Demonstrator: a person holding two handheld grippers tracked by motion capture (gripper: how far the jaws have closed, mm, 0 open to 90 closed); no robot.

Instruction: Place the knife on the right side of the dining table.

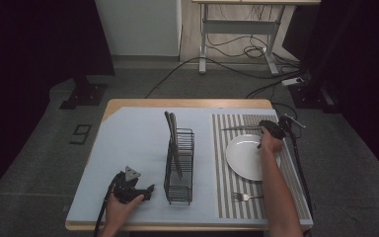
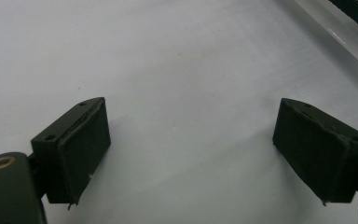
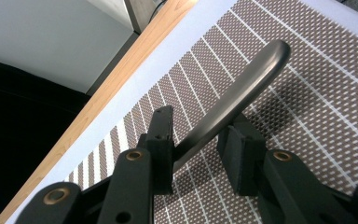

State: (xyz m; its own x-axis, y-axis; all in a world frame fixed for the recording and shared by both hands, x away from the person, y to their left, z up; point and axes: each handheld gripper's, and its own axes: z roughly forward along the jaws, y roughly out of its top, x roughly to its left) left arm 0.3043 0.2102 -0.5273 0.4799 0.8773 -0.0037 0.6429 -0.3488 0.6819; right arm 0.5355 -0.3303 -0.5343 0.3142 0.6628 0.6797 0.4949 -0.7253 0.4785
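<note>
In the high view, no brand or readable writing is seen; a dark sign with a light mark lies on the floor at the left, too small to be read. The left gripper [image 1: 149, 190] is held low at the lower left of the frame, resting on the pale blue mat [image 1: 128, 143] just beside the black wire rack [image 1: 180, 165], the hand cut off by the bottom edge. The right forearm is stretched up the right of the frame, across the white plate [image 1: 244, 158], to the right gripper [image 1: 262, 129] at the knife [image 1: 239, 129] on the striped placemat [image 1: 227, 197]. A fork [image 1: 244, 197] lies near the lower edge of that placemat.

In the left gripper view, the two black pads [image 2: 86, 144] are seen set wide apart over bare mat, with nothing between them. A corner of the rack is cut off at the upper right.

In the right gripper view, the knife's dark metal handle [image 3: 242, 93] is seen lying between the jaws, slanting to the upper right over the placemat. The jaws are parted; the left pad seems to touch the handle, while a gap is seen at the right pad. The blade end is hidden behind the gripper body.
</note>
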